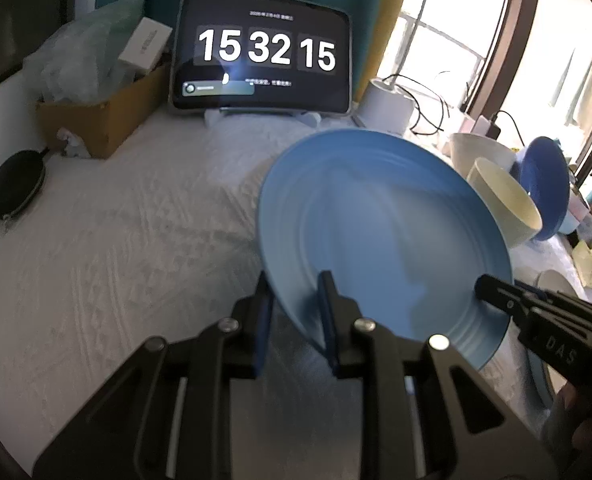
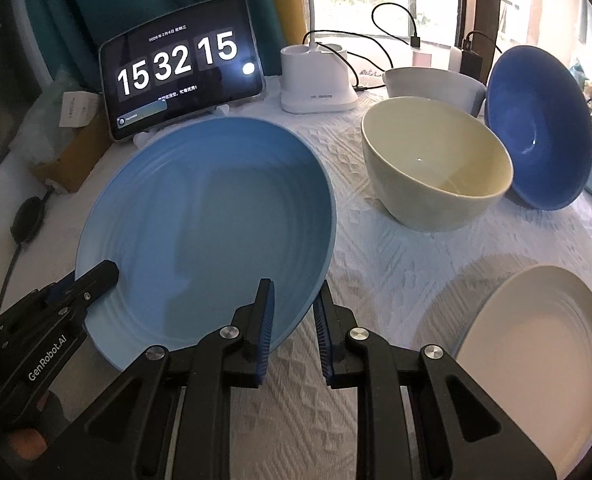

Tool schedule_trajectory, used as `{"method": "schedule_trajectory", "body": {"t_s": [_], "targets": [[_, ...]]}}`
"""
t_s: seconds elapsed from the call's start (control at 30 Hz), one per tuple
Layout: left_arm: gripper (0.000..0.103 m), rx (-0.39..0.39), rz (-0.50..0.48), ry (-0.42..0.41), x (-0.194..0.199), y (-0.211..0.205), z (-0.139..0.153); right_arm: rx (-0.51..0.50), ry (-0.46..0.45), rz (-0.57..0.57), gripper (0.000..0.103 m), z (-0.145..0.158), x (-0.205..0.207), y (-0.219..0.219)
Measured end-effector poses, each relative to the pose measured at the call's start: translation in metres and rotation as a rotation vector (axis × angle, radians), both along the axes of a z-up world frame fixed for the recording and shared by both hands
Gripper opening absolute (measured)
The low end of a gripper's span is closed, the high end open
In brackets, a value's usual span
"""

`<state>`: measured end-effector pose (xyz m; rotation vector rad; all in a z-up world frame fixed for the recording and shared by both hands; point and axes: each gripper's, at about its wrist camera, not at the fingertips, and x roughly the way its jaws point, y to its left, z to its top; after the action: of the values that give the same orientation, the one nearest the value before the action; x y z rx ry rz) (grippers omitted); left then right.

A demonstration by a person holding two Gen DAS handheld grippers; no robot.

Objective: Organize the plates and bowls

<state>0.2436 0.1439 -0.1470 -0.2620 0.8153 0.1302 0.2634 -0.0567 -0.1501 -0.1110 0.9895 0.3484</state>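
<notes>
As I hold it lifted and tilted: the round light-blue ridged plate [image 2: 204, 216] hangs above the white-clothed counter [image 2: 375, 272].
Left claw [image 1: 296, 312]: clamped on its near-left rim.
Right claw [image 2: 294, 320]: clamped on its near-right rim.
Beside it: cream ceramic bowl [image 2: 435, 172], well apart.

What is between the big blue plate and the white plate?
Only bare white tablecloth lies between the blue plate and the white plate, apart from the right gripper's outer finger. The right wrist view shows it.

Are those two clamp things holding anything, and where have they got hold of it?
Yes: both hold the light blue plate by its near rim, the left gripper on one side, the right gripper on the other.
</notes>
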Motion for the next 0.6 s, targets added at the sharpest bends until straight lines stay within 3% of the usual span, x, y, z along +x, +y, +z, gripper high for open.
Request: {"method": "schedule_trajectory", "body": {"t_s": [0.6], "targets": [[0.023, 0.012, -0.023, -0.042, -0.035, -0.018, 0.018, 0.021, -0.056, -0.002, 0.021, 0.021, -0.034, -0.023]]}}
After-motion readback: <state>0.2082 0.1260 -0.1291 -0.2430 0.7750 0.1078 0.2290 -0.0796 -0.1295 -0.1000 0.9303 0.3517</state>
